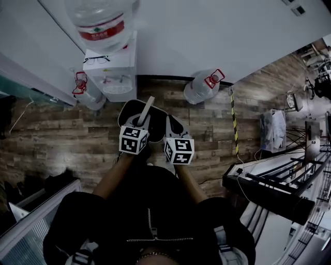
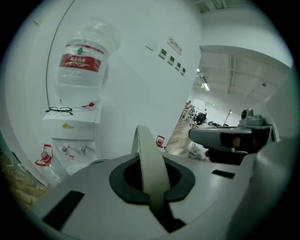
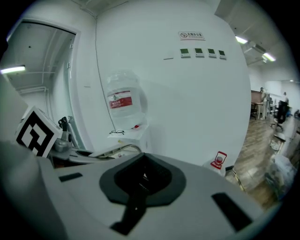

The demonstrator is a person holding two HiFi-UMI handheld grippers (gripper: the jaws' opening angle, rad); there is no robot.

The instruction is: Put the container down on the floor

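While your left gripper (image 1: 139, 122) is clamped on the pale flat strap (image 2: 151, 164) rising between its jaws, your right gripper (image 1: 175, 130) sits just beside it, jaws together on nothing, with both forearms extended forward.

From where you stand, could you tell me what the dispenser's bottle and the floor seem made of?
The bottle looks like clear, glossy plastic: the wall shows through it around a red label. The floor looks like matt wood planks or wood-look laminate: grained boards with staggered seams; I cannot tell which.
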